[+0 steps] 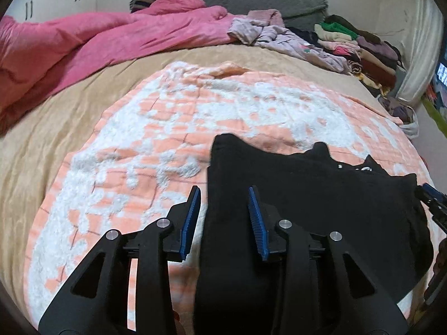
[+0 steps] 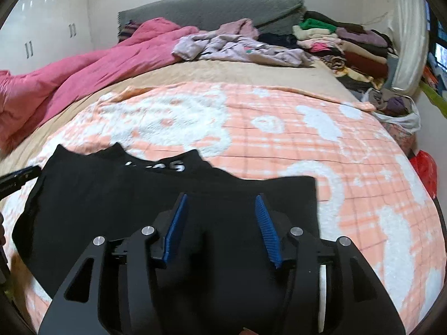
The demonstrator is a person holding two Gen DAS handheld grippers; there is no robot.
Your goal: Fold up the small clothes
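A small black garment [image 1: 307, 195] with white lettering lies flat on the orange-and-white blanket [image 1: 167, 128]. It also shows in the right wrist view [image 2: 111, 195]. My left gripper [image 1: 225, 192] is open, its blue pads straddling the garment's left edge. My right gripper [image 2: 220, 199] is open above the garment's right part, nothing between its pads. The right gripper's tip [image 1: 430, 195] shows at the garment's right side in the left wrist view. The left gripper's tip [image 2: 19, 178] shows at the garment's left side in the right wrist view.
A pink duvet [image 1: 83, 44] lies bunched at the back left. Loose lilac clothes [image 2: 237, 47] and a stack of folded clothes [image 2: 349, 47] sit at the back right by a grey headboard [image 2: 209, 8]. A bag of clothes [image 2: 396, 106] stands off the bed's right side.
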